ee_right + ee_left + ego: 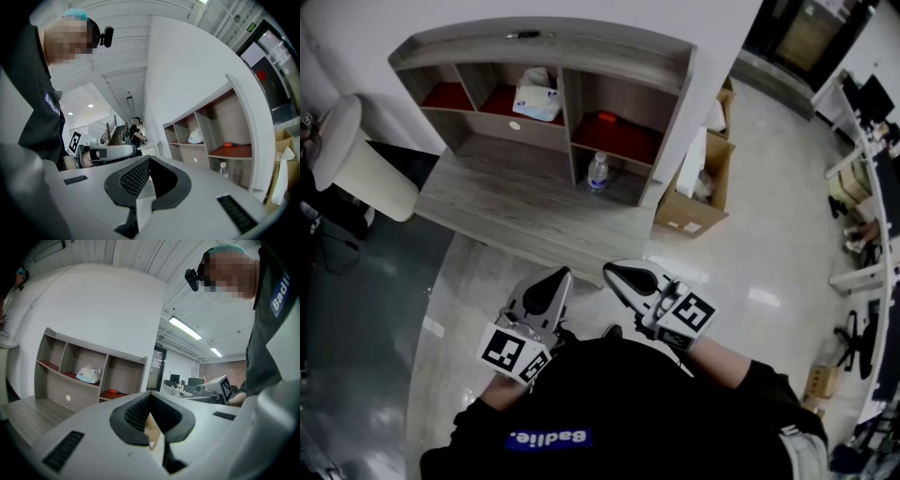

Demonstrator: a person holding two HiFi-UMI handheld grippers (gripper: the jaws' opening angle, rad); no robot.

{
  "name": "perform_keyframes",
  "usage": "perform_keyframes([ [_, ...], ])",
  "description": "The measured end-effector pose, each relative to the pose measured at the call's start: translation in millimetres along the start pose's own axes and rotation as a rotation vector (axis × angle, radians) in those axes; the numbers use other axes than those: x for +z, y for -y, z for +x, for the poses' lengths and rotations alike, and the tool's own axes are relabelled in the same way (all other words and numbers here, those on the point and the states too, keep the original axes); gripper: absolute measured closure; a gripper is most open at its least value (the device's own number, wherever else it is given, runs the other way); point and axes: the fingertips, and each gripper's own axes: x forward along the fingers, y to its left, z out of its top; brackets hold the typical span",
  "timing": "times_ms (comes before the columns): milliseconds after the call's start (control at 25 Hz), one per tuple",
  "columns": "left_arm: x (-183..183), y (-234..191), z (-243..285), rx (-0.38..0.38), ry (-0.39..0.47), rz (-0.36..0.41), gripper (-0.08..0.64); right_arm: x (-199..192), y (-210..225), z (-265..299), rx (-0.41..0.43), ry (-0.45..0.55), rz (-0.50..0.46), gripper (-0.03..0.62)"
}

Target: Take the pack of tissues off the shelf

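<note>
Left hand-held gripper, right hand-held gripper, both clenched empty, glossy floor, wooden shelf, pack of tissues inside

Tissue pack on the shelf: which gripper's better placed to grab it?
Left, probably. The white plastic tissue pack sits almost straight ahead of the left gripper; the right gripper is offset sideways. Both are shut, empty.

Left tongs: jaws together, empty, held low before the torso, tips forward.
Right tongs: jaws together, empty, just beside the left, tips angled inward.
</note>
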Motion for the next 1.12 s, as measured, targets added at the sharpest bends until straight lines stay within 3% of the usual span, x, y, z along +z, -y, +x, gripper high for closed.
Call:
perform_keyframes([
  [280,8.7,-33.9,5.8,-0.013,0.006,0.016,0.558,2.4,13.1,31.9,-0.022,-0.006,-0.011,0.563],
  [1120,37.3,-148.4,15.6,-0.156,-0.029,0.090,0.558,19.5,28.5,134.3,-0.174,0.022,-0.040,0.563],
])
